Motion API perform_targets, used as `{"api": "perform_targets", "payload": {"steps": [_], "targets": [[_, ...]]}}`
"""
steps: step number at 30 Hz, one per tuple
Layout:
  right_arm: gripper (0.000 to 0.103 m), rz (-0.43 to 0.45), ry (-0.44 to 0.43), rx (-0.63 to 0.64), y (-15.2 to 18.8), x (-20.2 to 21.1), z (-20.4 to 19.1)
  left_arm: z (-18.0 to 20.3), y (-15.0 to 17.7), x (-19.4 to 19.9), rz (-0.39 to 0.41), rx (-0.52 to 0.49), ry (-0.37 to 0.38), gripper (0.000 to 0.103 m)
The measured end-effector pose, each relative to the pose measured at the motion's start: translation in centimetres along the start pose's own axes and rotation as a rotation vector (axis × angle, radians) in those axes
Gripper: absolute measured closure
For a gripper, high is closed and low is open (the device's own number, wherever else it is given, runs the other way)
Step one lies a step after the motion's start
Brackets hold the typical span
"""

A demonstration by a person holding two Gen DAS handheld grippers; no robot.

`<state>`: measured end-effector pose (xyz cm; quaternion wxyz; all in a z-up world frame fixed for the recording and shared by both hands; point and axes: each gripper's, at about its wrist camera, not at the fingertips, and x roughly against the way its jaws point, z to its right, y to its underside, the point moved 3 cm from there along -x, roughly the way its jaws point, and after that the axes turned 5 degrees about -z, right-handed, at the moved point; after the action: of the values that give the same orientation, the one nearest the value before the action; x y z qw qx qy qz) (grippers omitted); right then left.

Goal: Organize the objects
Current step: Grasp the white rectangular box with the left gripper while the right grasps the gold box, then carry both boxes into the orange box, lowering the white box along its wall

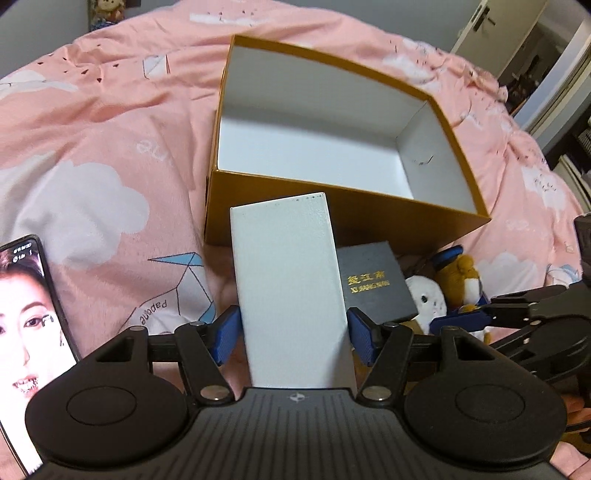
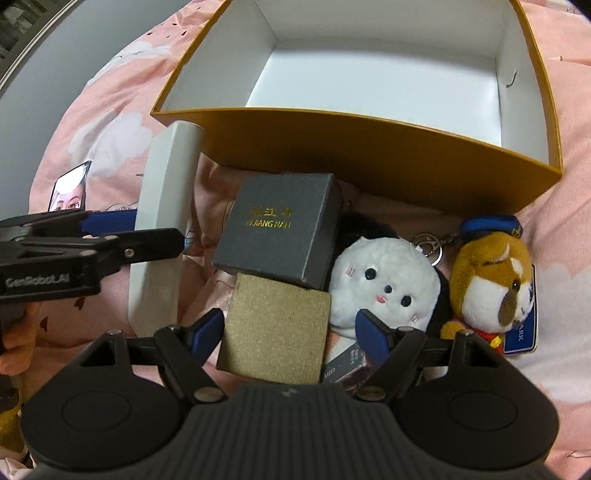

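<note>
My left gripper (image 1: pixel 293 334) is shut on a flat white power bank (image 1: pixel 291 288) and holds it tilted just before the open orange box (image 1: pixel 332 206). The power bank also shows edge-on in the right wrist view (image 2: pixel 162 236). The box (image 2: pixel 369 147) is white inside and holds nothing. My right gripper (image 2: pixel 290 328) is open around a gold-brown square box (image 2: pixel 275 334), its fingers not pressing it. A grey gift box (image 2: pixel 280 236), a white plush (image 2: pixel 384 280) and a brown plush keychain (image 2: pixel 491 280) lie before the orange box.
A lit phone (image 1: pixel 26 332) lies on the pink bedding (image 1: pixel 110 147) at the left. A small dark pinkish item (image 2: pixel 349 363) lies under my right finger. A door (image 1: pixel 495 29) stands at the far right.
</note>
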<state>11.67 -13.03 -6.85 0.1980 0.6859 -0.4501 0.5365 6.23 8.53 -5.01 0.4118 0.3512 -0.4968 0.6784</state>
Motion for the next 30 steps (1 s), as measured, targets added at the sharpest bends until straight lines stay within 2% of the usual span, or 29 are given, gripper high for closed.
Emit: {"api": "perform_targets", "payload": {"steps": [7,9,11,16,23,30], "targets": [[0.023,0.000,0.009,0.030,-0.1,-0.8,-0.1,0.9,0.4,1.4,0.057,0.006,0.017,0.032],[0.030,0.003,0.001,0.046,0.0,-0.8,-0.1,1.1,0.4,1.9,0.070,0.002,0.018,0.032],[0.041,-0.010,-0.058,0.018,0.2,-0.7,0.2,1.5,0.3,2.4,0.080,-0.009,0.018,0.032],[0.041,0.024,-0.040,0.080,1.0,0.7,-0.7,2.1,0.0,3.3,0.095,-0.038,0.022,0.032],[0.041,0.146,-0.035,0.112,0.4,5.5,-0.8,3.2,-1.9,4.6,0.105,-0.086,0.059,0.032],[0.041,0.331,0.003,0.117,-3.6,11.5,0.4,5.4,-7.9,5.7,0.164,-0.189,0.029,0.032]]}}
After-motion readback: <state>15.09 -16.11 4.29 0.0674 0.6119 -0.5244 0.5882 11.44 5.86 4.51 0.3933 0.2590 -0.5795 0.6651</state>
